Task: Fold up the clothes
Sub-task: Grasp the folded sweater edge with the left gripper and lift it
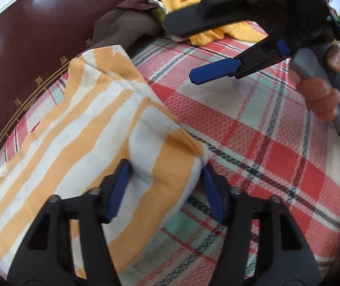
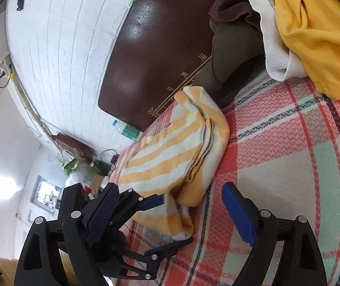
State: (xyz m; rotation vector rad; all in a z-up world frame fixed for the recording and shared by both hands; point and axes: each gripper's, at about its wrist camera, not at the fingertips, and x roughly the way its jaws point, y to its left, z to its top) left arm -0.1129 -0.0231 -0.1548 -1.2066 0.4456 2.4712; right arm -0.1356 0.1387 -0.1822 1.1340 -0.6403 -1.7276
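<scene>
An orange-and-white striped cloth (image 1: 79, 128) lies folded on the plaid bed cover (image 1: 253, 128), near the headboard. My left gripper (image 1: 165, 188) has the cloth's near bunched corner between its blue pads (image 1: 119, 190), which press it from both sides. In the right wrist view, the left gripper (image 2: 167, 224) holds the end of the striped cloth (image 2: 170, 157). My right gripper (image 2: 172, 214) stands wide open with nothing gripped. The right gripper (image 1: 181, 50) hovers above the bed beyond the cloth, held by a hand (image 1: 320, 100).
A pile of clothes sits at the bed's head: a yellow garment (image 2: 312, 31), a brown garment (image 2: 236, 54) and a white ribbed piece (image 2: 272, 54). A dark red headboard (image 2: 160, 47) and a white brick wall (image 2: 58, 47) stand behind.
</scene>
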